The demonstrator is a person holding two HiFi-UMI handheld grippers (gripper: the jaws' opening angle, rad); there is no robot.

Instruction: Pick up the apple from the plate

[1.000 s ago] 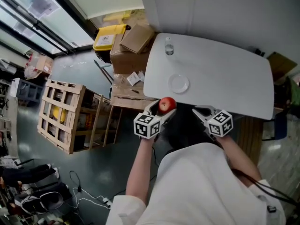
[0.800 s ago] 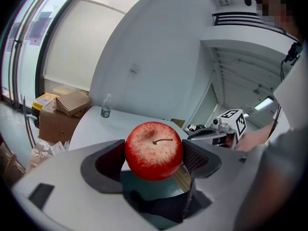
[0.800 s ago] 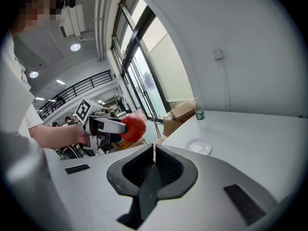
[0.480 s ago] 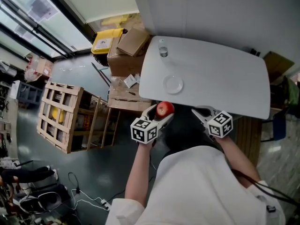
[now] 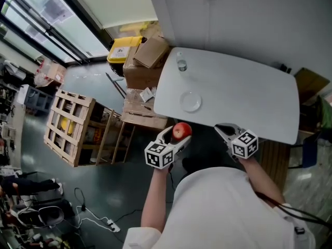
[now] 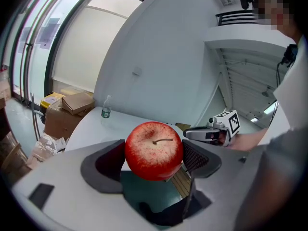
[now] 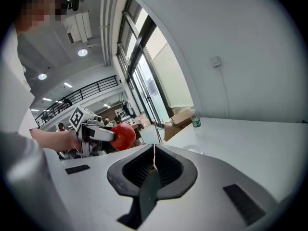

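The red apple (image 5: 181, 130) sits clamped between the pads of my left gripper (image 5: 176, 132), held in the air off the near edge of the white table (image 5: 244, 95). In the left gripper view the apple (image 6: 154, 150) fills the gap of that gripper (image 6: 153, 159), stem up. The small white plate (image 5: 190, 101) lies bare on the table's left part. My right gripper (image 5: 223, 129) hovers at the table's near edge, jaws pressed together with nothing between them; its own view shows the gripper (image 7: 153, 170) shut, and the apple (image 7: 123, 135) far to the left.
A clear water bottle (image 5: 181, 65) stands at the table's far left corner. Cardboard boxes (image 5: 152, 51) and a yellow bin (image 5: 122, 50) crowd the floor left of the table, with a wooden crate (image 5: 72, 127) nearer. A white wall runs behind the table.
Both grippers have drawn back from the table toward the person, the left one carrying the apple with it. The plate stays bare.
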